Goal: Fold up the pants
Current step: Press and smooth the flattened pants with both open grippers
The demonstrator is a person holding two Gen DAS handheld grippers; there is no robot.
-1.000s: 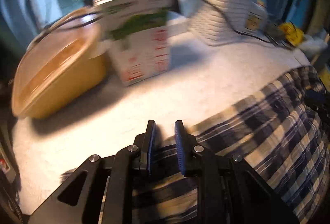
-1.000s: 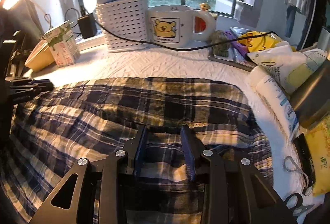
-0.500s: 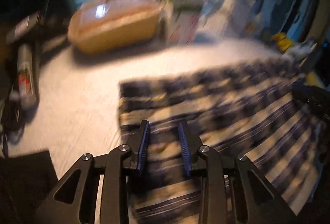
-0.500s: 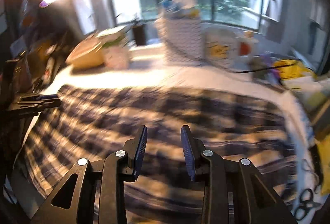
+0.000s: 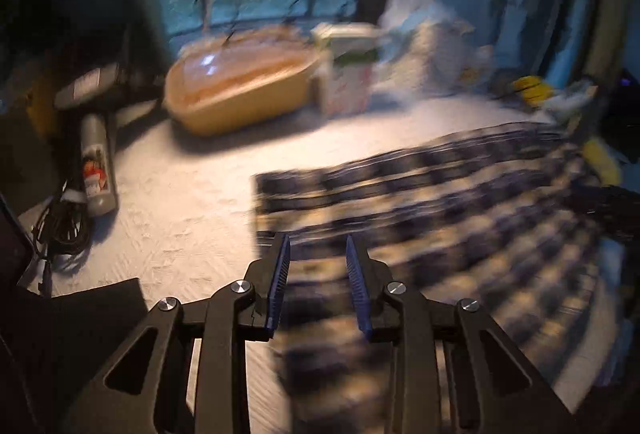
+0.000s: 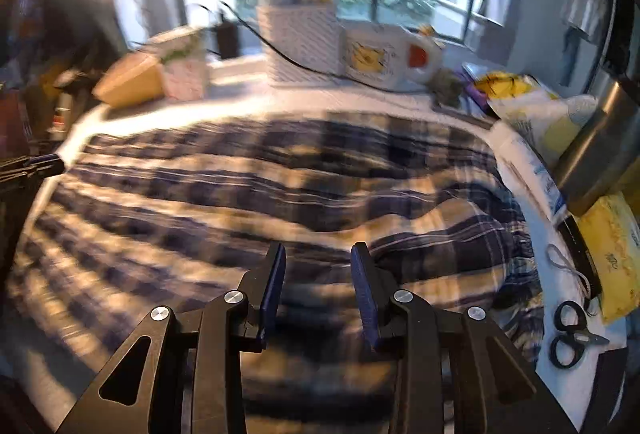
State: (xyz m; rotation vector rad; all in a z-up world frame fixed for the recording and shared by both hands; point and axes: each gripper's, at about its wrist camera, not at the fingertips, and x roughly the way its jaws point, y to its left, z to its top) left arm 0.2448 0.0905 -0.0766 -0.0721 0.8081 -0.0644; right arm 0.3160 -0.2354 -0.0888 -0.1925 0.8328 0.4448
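Plaid pants (image 6: 256, 194) are spread flat on the white table (image 5: 180, 202), blurred in both views. Left gripper (image 5: 316, 254) is seen above their left edge — jaws narrowly parted, nothing gripped. Right gripper (image 6: 318, 266) — same narrow gap, nothing clamped, over the cloth's near part.

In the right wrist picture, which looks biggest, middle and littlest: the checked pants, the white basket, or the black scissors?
Largest to smallest, as they look:
1. The checked pants, spread over most of the table.
2. The white basket, though it stands far back, so it looks smaller than it really is.
3. The black scissors, small even though they lie near the camera.
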